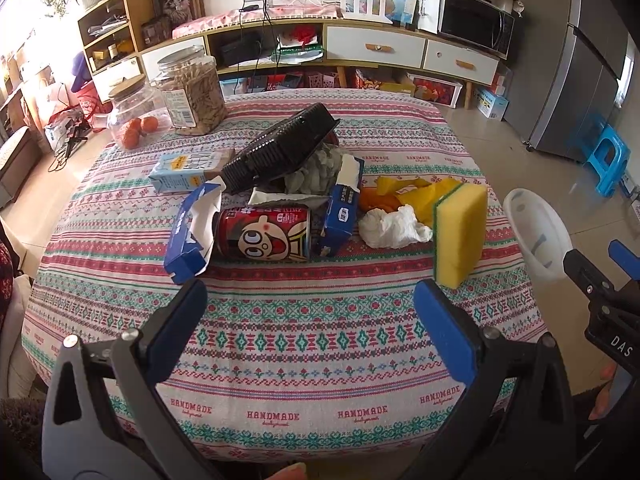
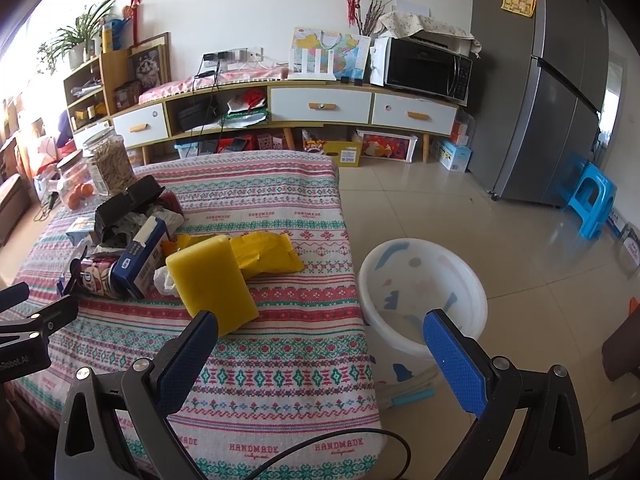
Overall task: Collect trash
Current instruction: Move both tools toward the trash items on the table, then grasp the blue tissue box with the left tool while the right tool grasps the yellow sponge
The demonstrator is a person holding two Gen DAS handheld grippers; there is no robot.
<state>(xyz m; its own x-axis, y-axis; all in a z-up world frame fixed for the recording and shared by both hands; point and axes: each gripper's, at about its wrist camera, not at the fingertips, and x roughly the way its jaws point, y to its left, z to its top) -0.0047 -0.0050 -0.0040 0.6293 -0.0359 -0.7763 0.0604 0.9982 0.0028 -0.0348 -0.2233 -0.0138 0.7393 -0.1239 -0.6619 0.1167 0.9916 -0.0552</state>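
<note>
We hold 2 grippers over a patterned tablecloth (image 1: 304, 320): our left gripper (image 1: 310, 320) hangs with its jaws spread wide and empty, near the trash heaped mid-table. Left to right lie a torn blue box (image 1: 188, 236), a red can (image 1: 264, 232) on its side, crumpled white tissue (image 1: 394, 222) and an upright yellow sponge (image 1: 460, 232). Farther right, our right gripper (image 2: 320, 344) gapes empty near the white bucket (image 2: 424, 280) on the floor beside the table.

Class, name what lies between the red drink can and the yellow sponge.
In the left wrist view: a torn blue box beside the can, then a crumpled white tissue before the sponge.
</note>
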